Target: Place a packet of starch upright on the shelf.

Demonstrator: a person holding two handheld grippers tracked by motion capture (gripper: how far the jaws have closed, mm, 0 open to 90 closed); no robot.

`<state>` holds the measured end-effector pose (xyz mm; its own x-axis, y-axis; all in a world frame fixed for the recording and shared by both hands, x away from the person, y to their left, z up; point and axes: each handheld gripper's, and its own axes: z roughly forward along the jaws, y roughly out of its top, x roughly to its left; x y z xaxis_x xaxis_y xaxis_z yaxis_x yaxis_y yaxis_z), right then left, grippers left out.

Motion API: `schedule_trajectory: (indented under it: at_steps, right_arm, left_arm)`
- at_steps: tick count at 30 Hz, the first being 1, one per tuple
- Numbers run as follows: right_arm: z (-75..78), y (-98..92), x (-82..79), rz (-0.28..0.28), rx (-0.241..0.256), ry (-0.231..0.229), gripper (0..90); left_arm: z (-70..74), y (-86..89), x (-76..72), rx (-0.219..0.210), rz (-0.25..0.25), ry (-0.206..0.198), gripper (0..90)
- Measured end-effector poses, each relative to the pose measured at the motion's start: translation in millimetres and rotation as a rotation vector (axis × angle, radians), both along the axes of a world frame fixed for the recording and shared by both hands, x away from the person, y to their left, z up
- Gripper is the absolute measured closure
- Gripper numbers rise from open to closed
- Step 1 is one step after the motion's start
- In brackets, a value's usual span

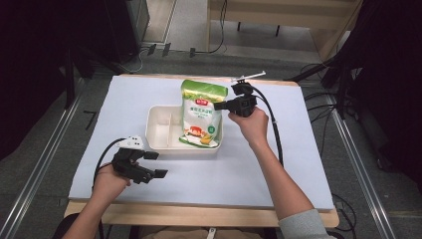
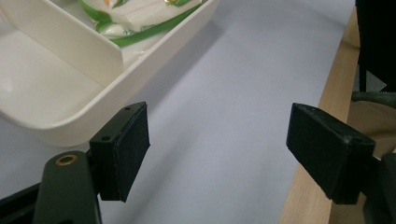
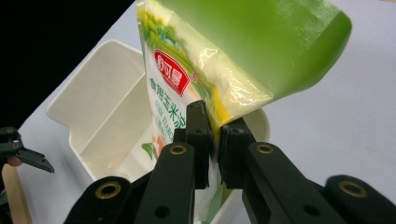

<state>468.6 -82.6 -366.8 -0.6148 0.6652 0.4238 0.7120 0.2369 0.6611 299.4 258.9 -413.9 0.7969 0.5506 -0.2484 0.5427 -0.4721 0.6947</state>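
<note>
One green starch bag (image 1: 201,114) leans in one white tray (image 1: 160,130) at frame centre, pinched by the right tongs (image 1: 218,106); the left tongs (image 1: 156,164), lower left, gape empty.

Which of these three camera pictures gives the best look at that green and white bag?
The high view: the bag shows whole, leaning in the white tray, its edge pinched by the right gripper. The right gripper view shows its upper part close, label readable. The left gripper view catches just its bottom corner.
</note>
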Motion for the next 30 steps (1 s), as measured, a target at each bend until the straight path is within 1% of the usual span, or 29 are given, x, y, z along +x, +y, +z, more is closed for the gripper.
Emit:
schedule_trajectory:
  at_steps: [5, 6, 7, 8, 9, 10, 12, 13, 18, 21, 23, 24, 26, 27, 28, 29, 30]
  right_arm:
    - [-1.7, -1.0, 0.2, 0.006, -0.018, -0.002, 82.9]
    - [-2.1, -1.1, 0.4, 0.007, -0.021, -0.005, 80.9]
    - [-2.9, -1.8, 0.8, 0.014, -0.017, -0.003, 75.4]
    - [-2.9, -1.8, 0.8, 0.014, -0.017, -0.003, 75.4]
    - [-2.7, -2.8, 0.1, 0.017, -0.015, 0.001, 73.4]
    - [-2.7, -2.8, 0.1, 0.017, -0.015, 0.001, 73.4]
    - [-1.1, -5.5, -1.4, 0.026, -0.018, -0.002, 69.3]
    - [-1.1, -5.5, -1.4, 0.026, -0.018, -0.002, 69.3]
    - [3.2, -16.2, -6.3, 0.019, 0.000, -0.007, 59.4]
    - [3.9, -24.3, -10.7, 0.018, 0.016, -0.013, 57.9]
    - [4.1, -29.4, -14.5, 0.022, 0.032, -0.030, 57.4]
    - [4.4, -31.7, -17.3, 0.030, 0.031, -0.041, 57.4]
    - [4.8, -34.1, -22.0, 0.043, 0.026, -0.047, 57.4]
    - [4.3, -35.2, -24.8, 0.051, 0.022, -0.062, 57.4]
    - [4.0, -36.7, -28.3, 0.061, 0.013, -0.073, 56.8]
    - [3.1, -38.2, -32.4, 0.071, 0.012, -0.083, 54.5]
    - [3.1, -38.2, -32.4, 0.071, 0.012, -0.083, 54.5]
  left_arm:
    - [-0.4, -0.2, 0.4, -0.004, 0.000, 0.002, 22.0]
    - [-0.4, -0.1, 0.6, -0.004, -0.001, 0.002, 22.0]
    - [-0.5, -0.1, 0.8, -0.006, -0.001, 0.002, 22.0]
    - [-0.6, -0.1, 0.9, -0.003, -0.002, 0.002, 22.0]
    - [-0.6, -0.1, 0.8, -0.002, -0.002, 0.001, 22.0]
    - [-0.7, -0.1, 0.8, -0.002, -0.002, 0.002, 22.0]
    - [-0.5, 0.2, 0.6, 0.000, 0.000, 0.000, 22.0]
    - [-0.5, 0.2, 0.5, -0.003, 0.001, 0.001, 22.0]
    - [-0.4, -0.5, 0.3, 0.004, -0.003, 0.000, 22.0]
    - [-0.5, -0.4, 0.1, 0.002, -0.003, -0.001, 22.0]
    - [-0.4, -0.5, 0.0, 0.007, -0.002, 0.001, 22.0]
    - [-0.6, -0.8, 0.0, 0.007, -0.003, 0.001, 22.0]
    - [-0.8, -0.9, 0.0, 0.004, -0.004, 0.001, 22.0]
    - [-0.5, -0.7, 0.0, 0.007, -0.002, 0.001, 22.0]
    - [-0.7, -0.6, 0.2, 0.007, -0.003, 0.000, 22.0]
    - [-0.6, -0.6, 0.3, 0.011, -0.002, 0.001, 22.1]
    - [-1.0, -0.8, 0.1, 0.007, -0.002, 0.002, 22.1]
